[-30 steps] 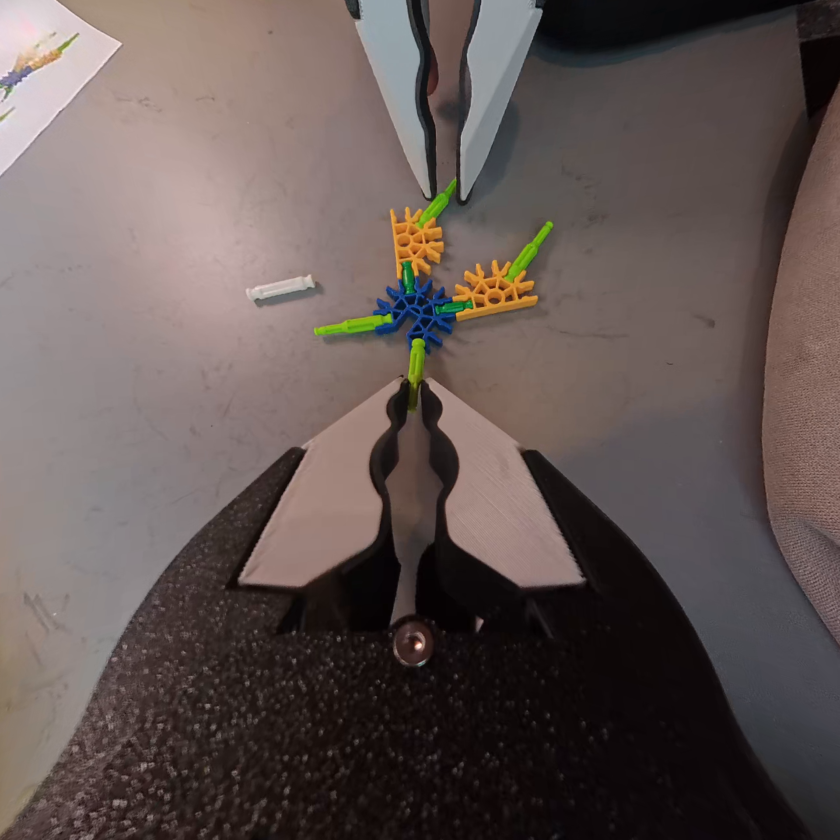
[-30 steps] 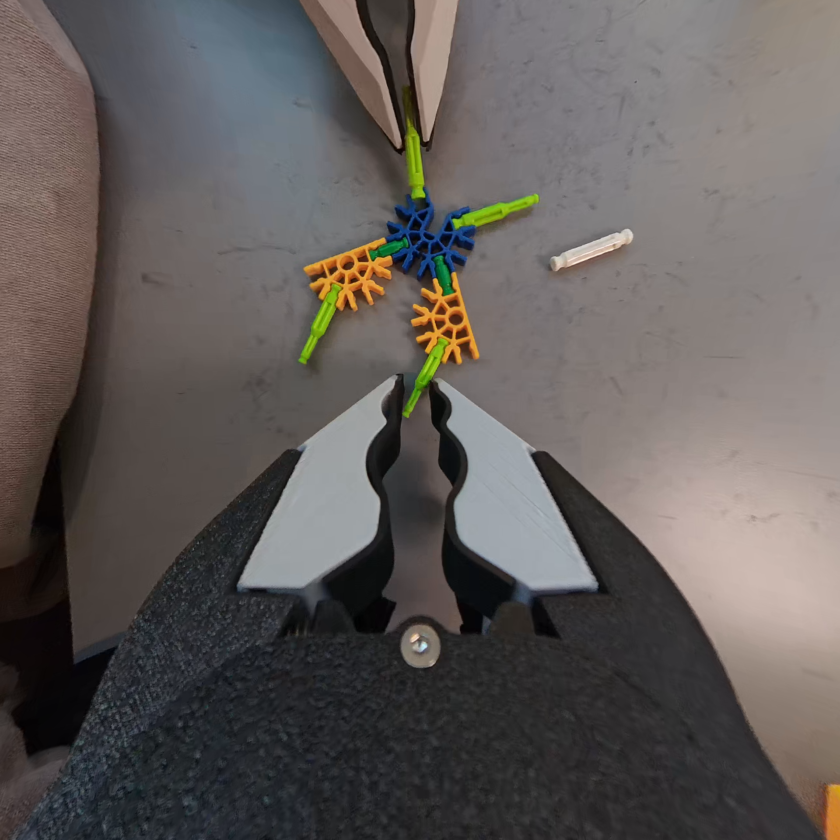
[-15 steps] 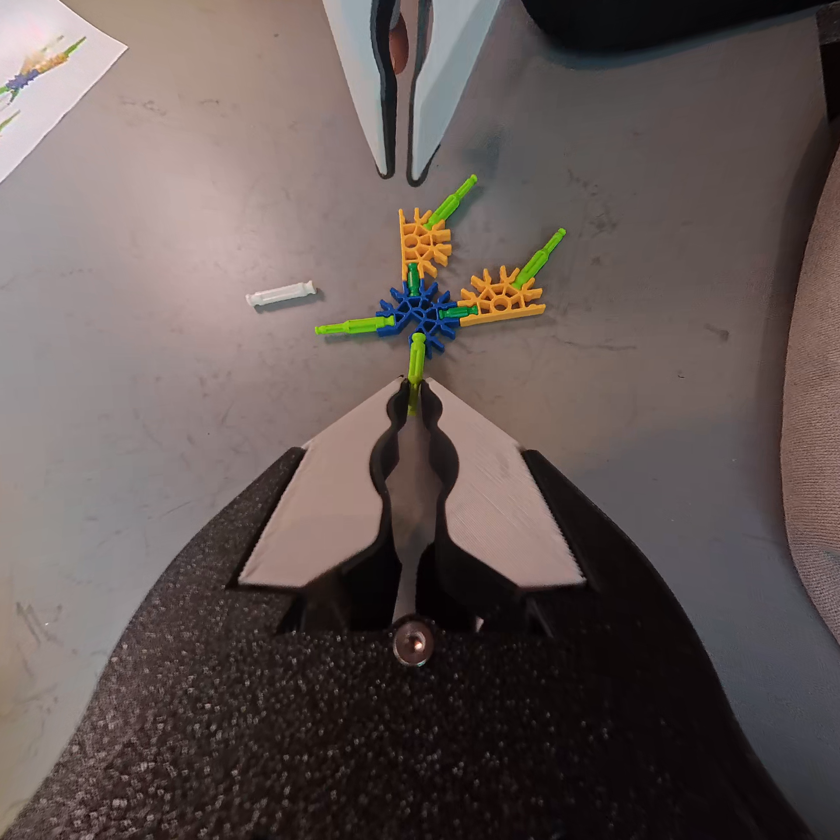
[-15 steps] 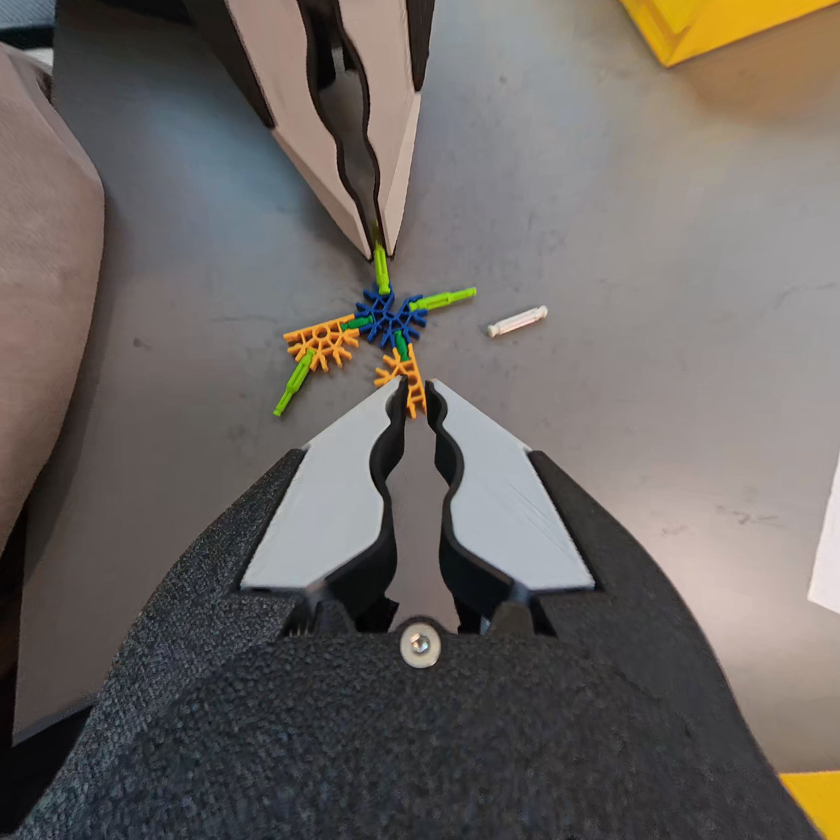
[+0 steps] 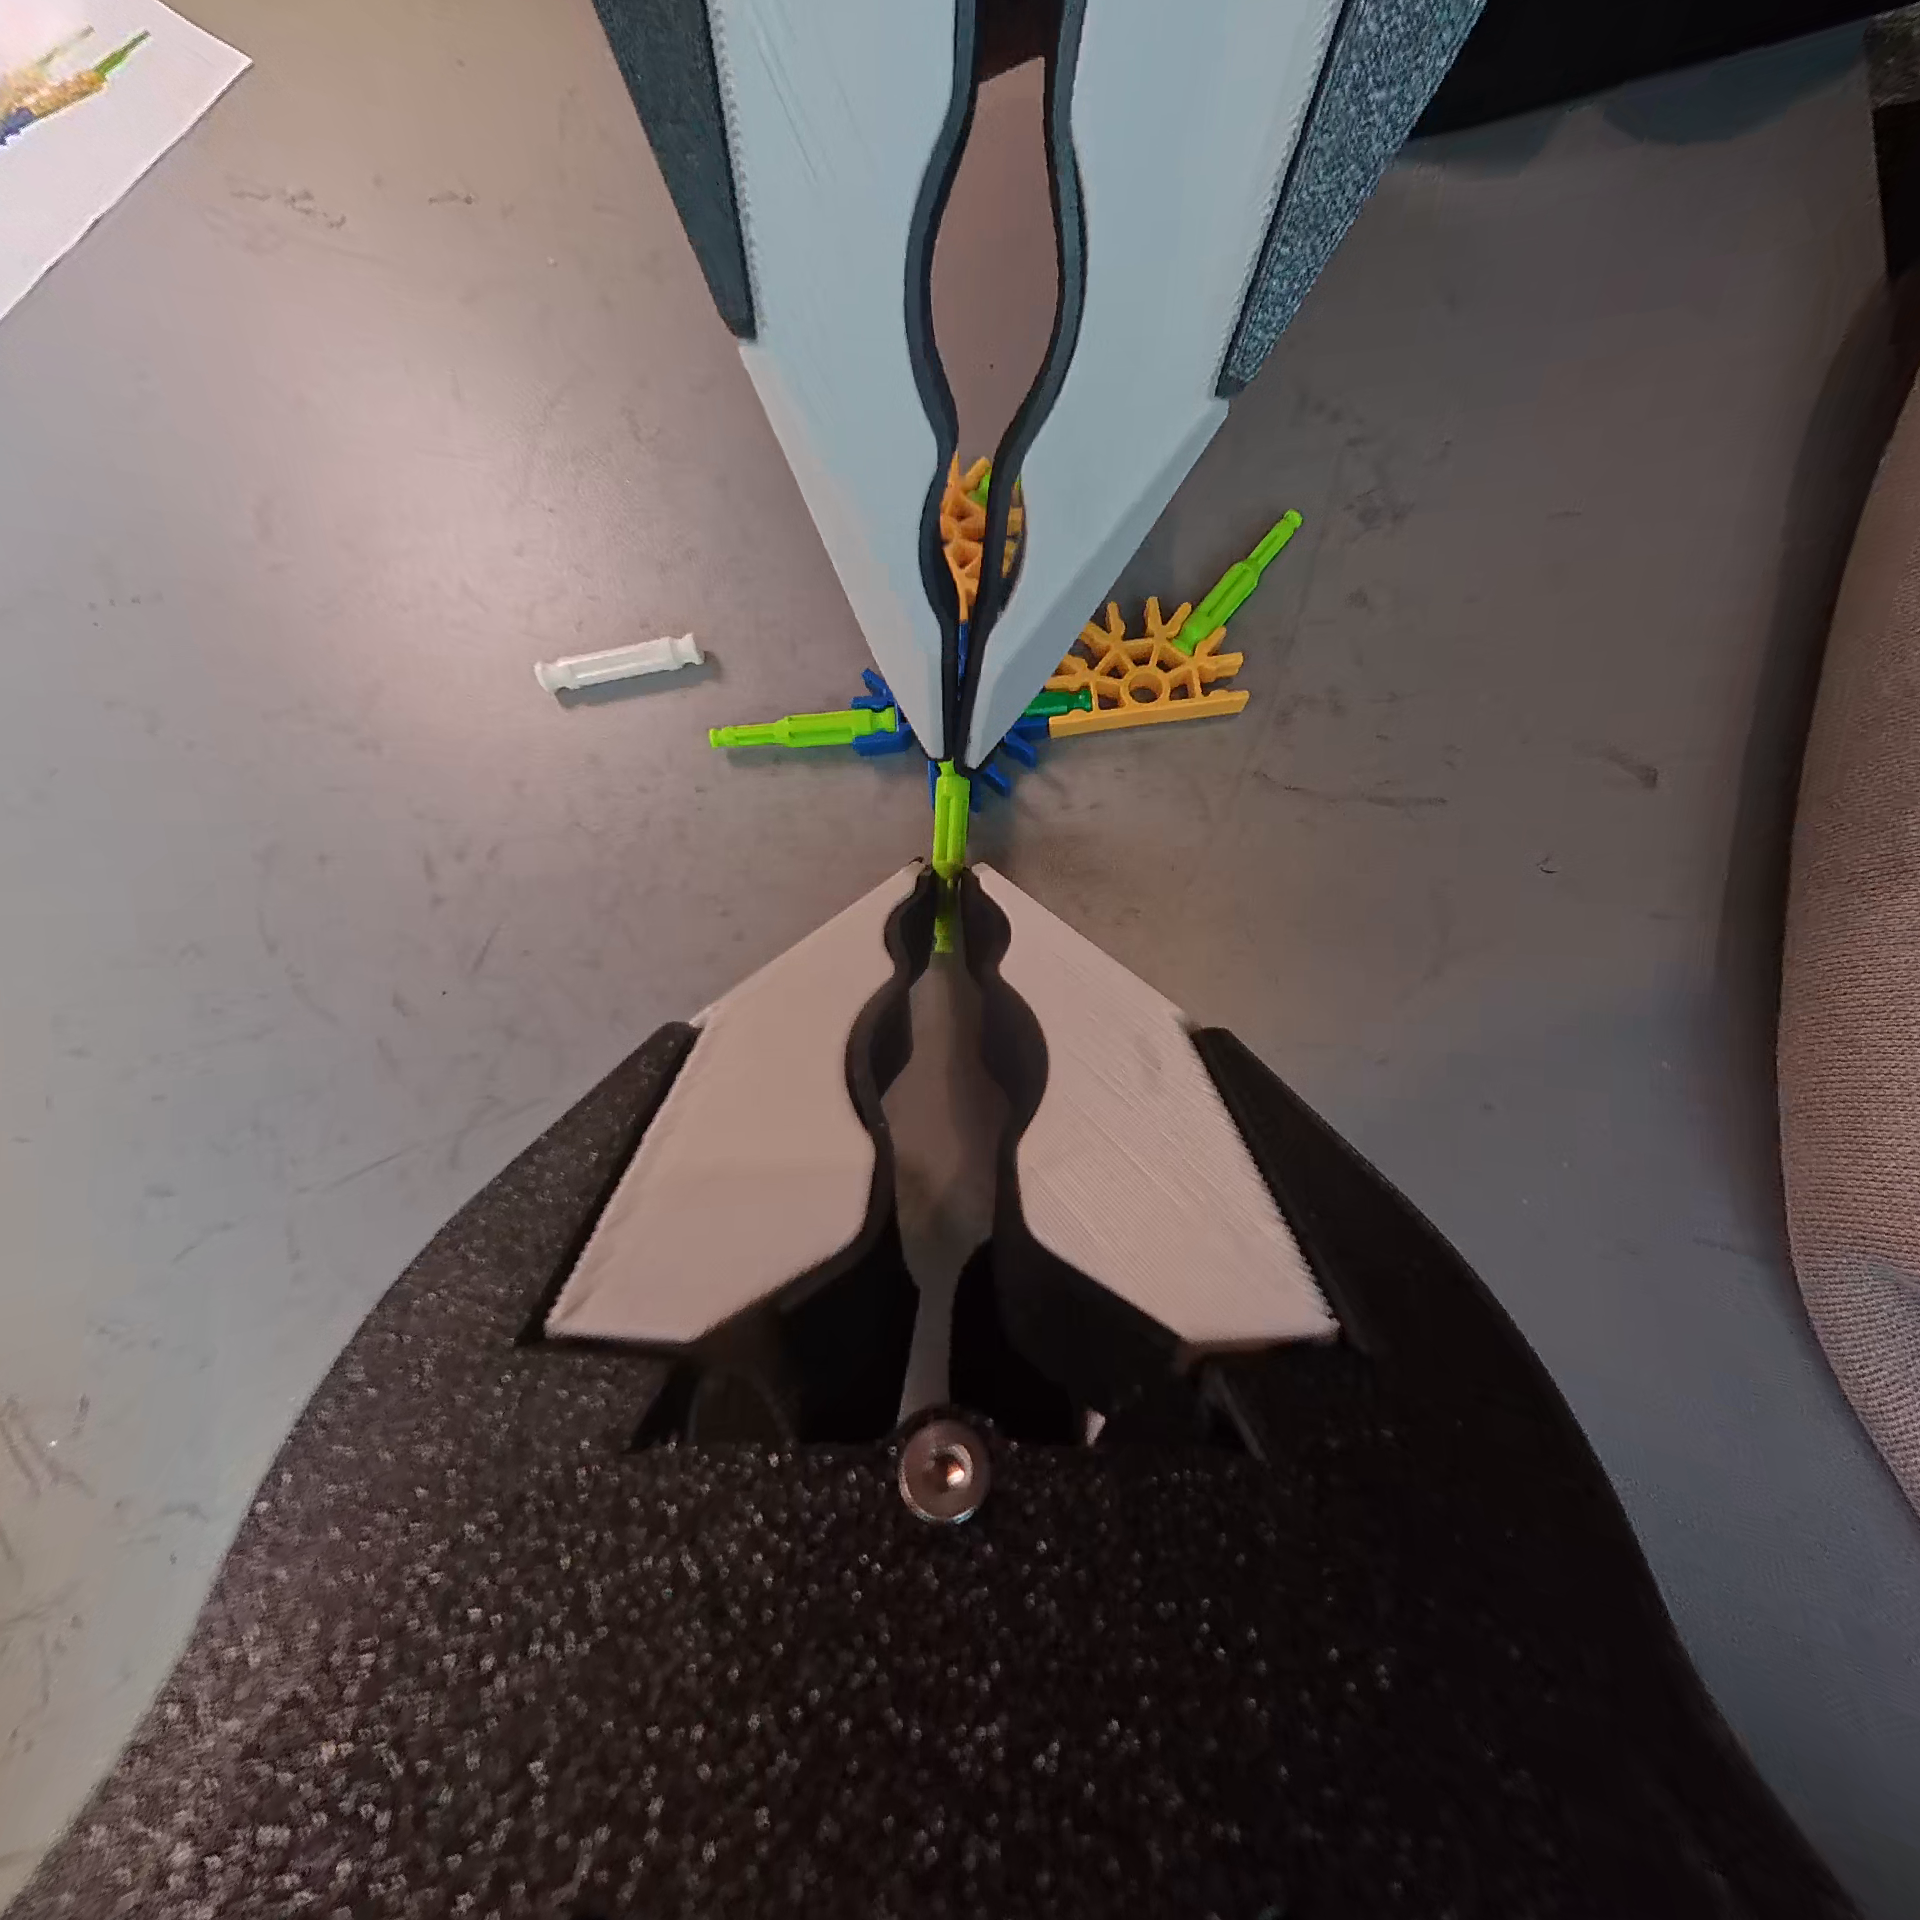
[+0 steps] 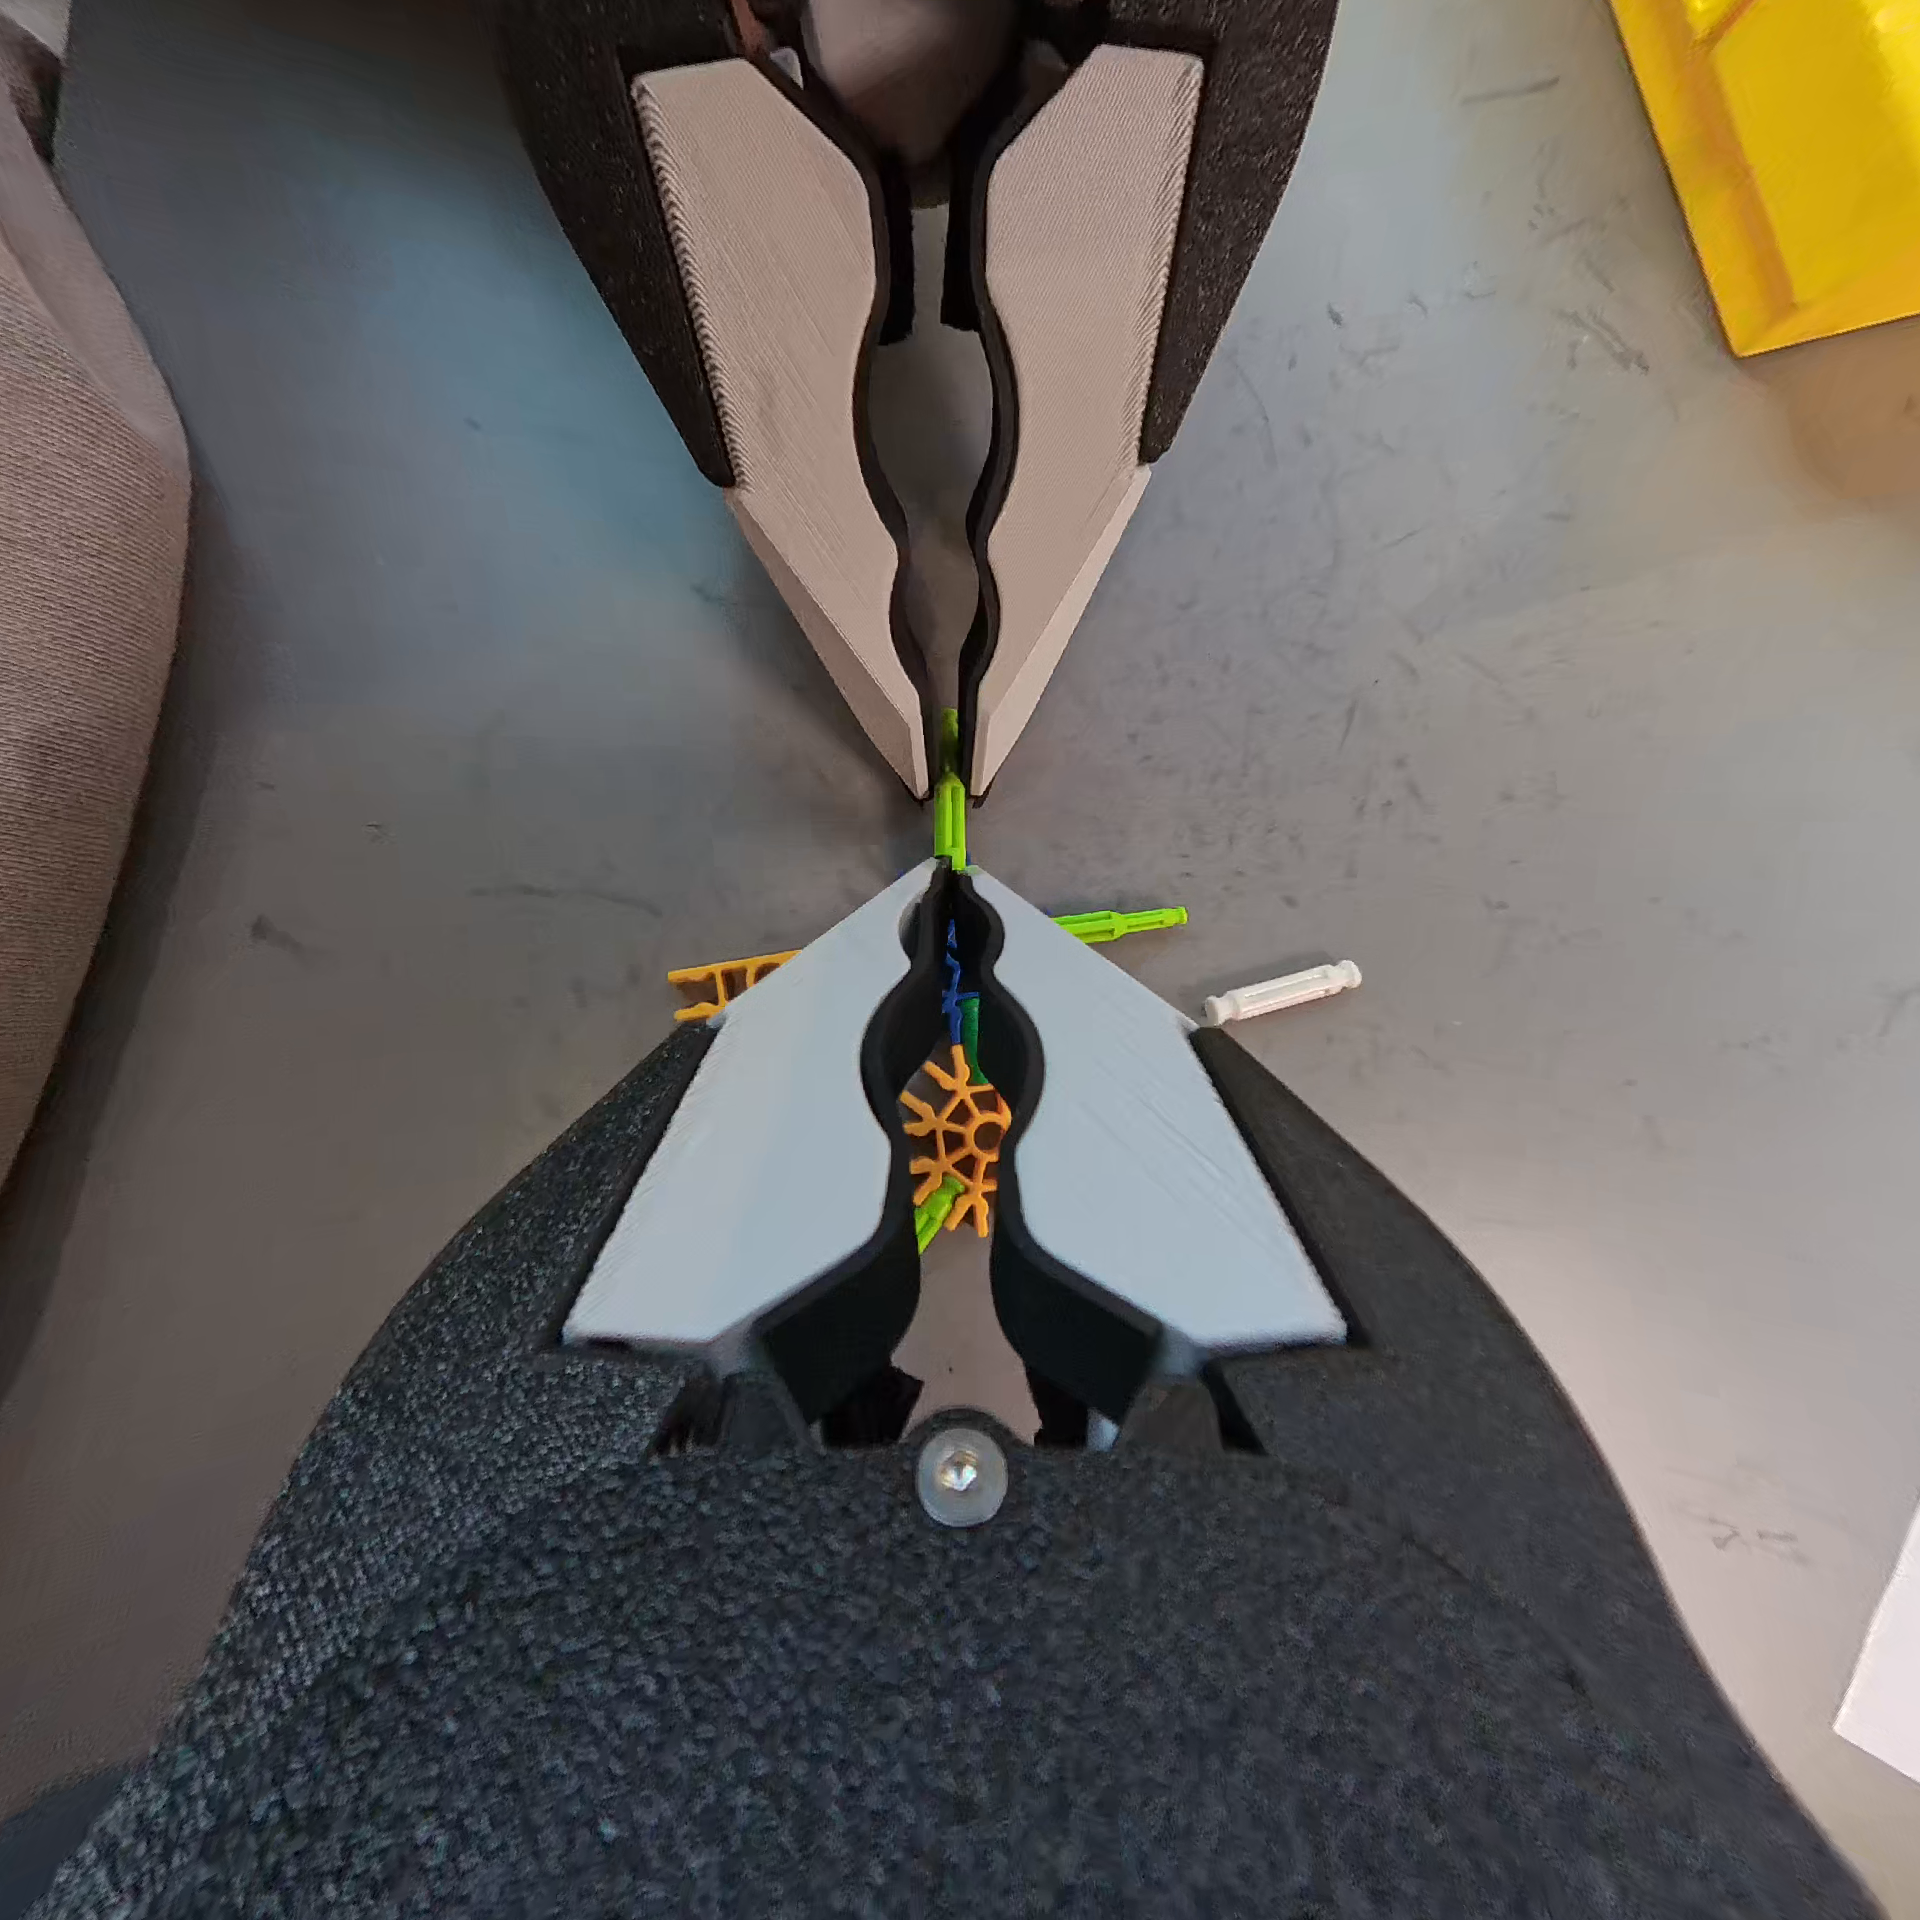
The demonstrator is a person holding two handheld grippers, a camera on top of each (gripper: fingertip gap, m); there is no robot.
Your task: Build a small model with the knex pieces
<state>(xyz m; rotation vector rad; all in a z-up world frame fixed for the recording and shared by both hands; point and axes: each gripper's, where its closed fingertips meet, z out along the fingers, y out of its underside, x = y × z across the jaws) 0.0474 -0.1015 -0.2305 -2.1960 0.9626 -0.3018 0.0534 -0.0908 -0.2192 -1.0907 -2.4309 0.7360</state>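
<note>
A flat toy assembly lies on the grey table: a blue snowflake connector (image 6: pixel 951 987) with green rods and two orange fan connectors (image 5: pixel 1143 675) (image 6: pixel 961 1138). My left gripper (image 5: pixel 945 883) is shut on the outer end of one green rod (image 5: pixel 951 821) that sticks out of the blue connector. My right gripper (image 6: pixel 951 878) reaches over the assembly from the opposite side and is shut on the inner end of the same rod (image 6: pixel 950 821), beside the blue connector. The two pairs of tips almost meet. The right fingers hide most of the blue connector (image 5: pixel 1003 774).
A loose white rod (image 5: pixel 620 665) (image 6: pixel 1283 989) lies beside the assembly. A printed sheet (image 5: pixel 62 135) is at the table's far corner, a yellow box (image 6: pixel 1787 156) and white paper (image 6: pixel 1881 1683) are on the other side. Brown fabric (image 5: pixel 1849 935) borders the table. The grippers are tip to tip, or close to it.
My right gripper moved forward over the orange connector and the blue hub and closed on the rod that the left gripper holds. The left gripper and the assembly stayed in place.
</note>
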